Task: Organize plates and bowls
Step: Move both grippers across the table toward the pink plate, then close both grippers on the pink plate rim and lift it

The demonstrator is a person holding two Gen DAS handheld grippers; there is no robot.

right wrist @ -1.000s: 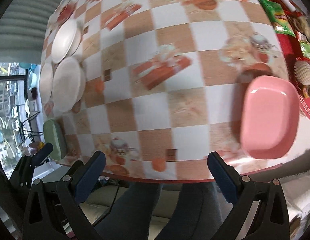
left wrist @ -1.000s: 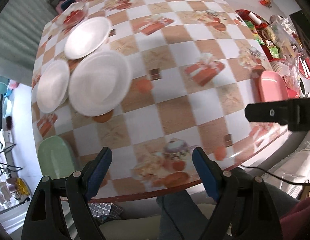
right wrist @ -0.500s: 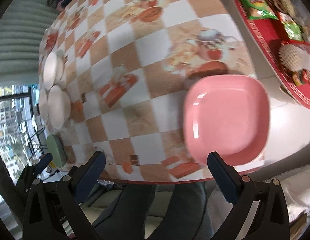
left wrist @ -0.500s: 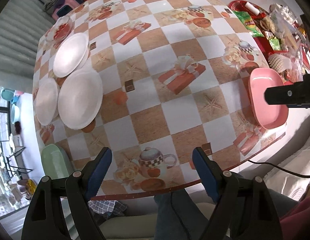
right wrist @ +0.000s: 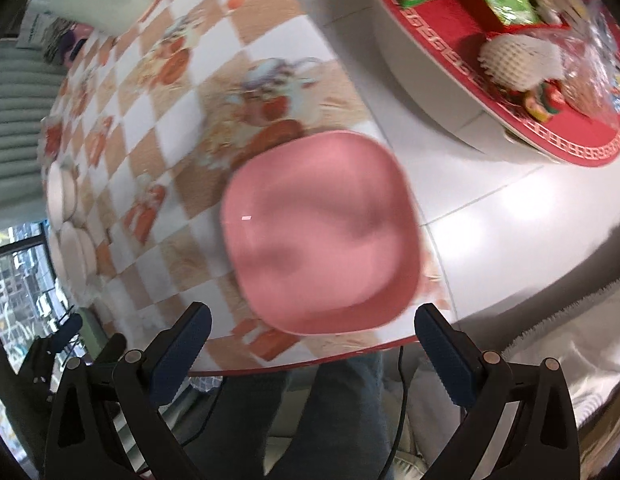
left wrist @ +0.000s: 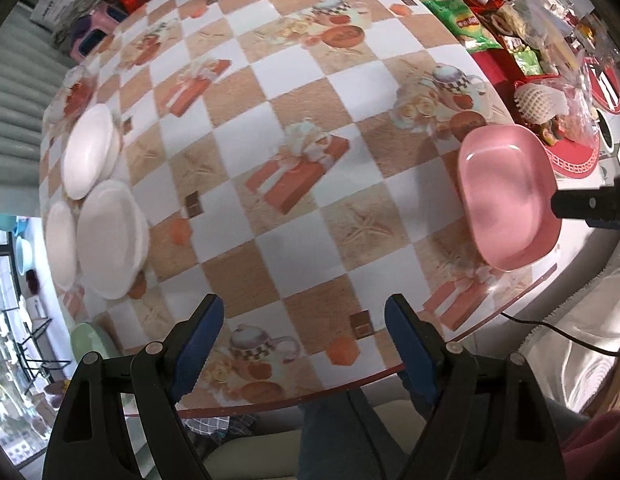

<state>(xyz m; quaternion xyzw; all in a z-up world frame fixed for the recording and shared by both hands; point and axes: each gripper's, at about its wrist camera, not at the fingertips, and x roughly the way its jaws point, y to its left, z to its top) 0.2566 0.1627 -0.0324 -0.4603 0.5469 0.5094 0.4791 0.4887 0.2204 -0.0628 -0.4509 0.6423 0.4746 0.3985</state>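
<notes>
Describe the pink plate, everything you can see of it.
The pink plate is a squarish dish with rounded corners and a raised rim around a shallow well; it looks like glossy plastic, with a small highlight on it. It is empty and lies flat, right way up, on the checkered tablecloth near the table's front edge, beside the red tray. Nothing else touches it: the right gripper stands open in front of it, and no pad is on it.
</notes>
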